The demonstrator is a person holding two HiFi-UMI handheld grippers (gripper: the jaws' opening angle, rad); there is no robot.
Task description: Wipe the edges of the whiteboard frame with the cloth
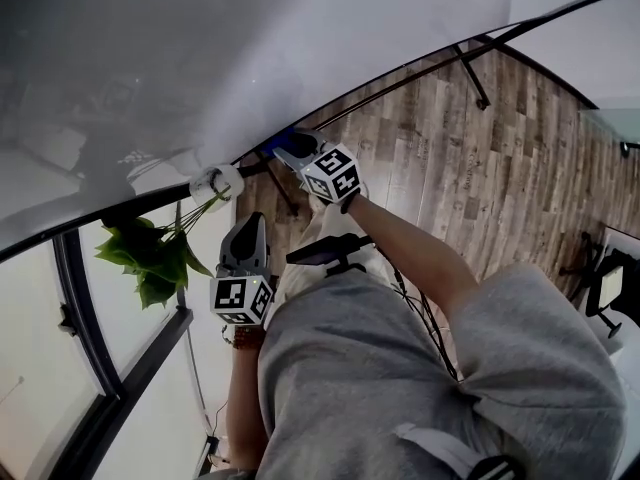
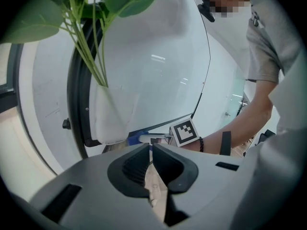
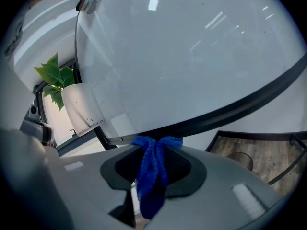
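The only print in sight is the black-and-white square pattern on each claw's cube [image 1: 333, 175]. The floor [image 1: 480, 168] is grey-brown wood plank, and pale glass panels in dark frames stand at the left. A large whiteboard [image 3: 192, 56], glossy and streaked with light reflections, fills the far side, and its frame [image 3: 216, 116] is a thin dark band. At the board's left end a white vase [image 2: 112, 114] holds a green leafy plant [image 2: 86, 13]. The cloth [image 3: 152, 176] is bright blue and knitted-looking, bunched into a rope. It hangs clamped between the jaws of the right claw [image 3: 152, 150], and its top bunch meets the frame's lower edge, close to the corner by the vase. In the head view the right claw [image 1: 296, 150] reaches far out to that edge. The left claw [image 2: 151, 150] is nearer and to the left, below the plant, its jaws together with only a slit between them and nothing in it.
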